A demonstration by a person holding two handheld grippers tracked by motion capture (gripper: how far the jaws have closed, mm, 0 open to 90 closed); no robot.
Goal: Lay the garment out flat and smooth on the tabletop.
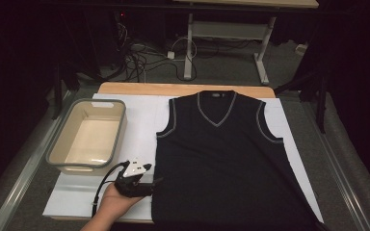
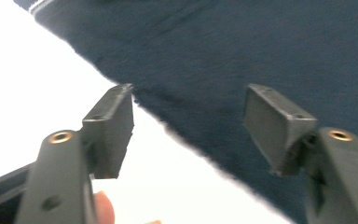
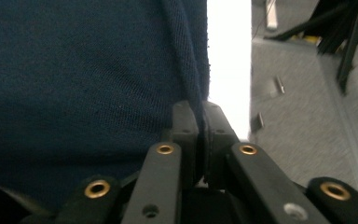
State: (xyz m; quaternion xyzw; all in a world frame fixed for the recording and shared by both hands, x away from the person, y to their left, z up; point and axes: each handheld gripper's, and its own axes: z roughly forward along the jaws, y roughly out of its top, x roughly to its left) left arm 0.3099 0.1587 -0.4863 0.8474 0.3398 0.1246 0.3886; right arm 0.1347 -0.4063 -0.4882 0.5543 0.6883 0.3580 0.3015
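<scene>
A dark vest (image 1: 224, 159) with grey trim lies flat and spread on the white sheet (image 1: 139, 120) that covers the surface, collar away from the person. In the high view the left tool (image 1: 147, 185) sits at the vest's lower left edge, held by a hand (image 1: 115, 202), with a beige tub (image 1: 87, 135) just beyond it on the sheet. The left gripper view adds what the high view cannot resolve: the left tool (image 2: 189, 121) has its jaws wide apart, one over the white sheet (image 2: 37, 84), the other over the dark knit of the vest (image 2: 223, 56), the hem edge running between them. The right gripper view shows the right tool (image 3: 200, 135) with its jaws pressed together on a fold of the vest's (image 3: 84, 79) edge, beside the sheet (image 3: 228, 60) and grey floor (image 3: 298, 112).
</scene>
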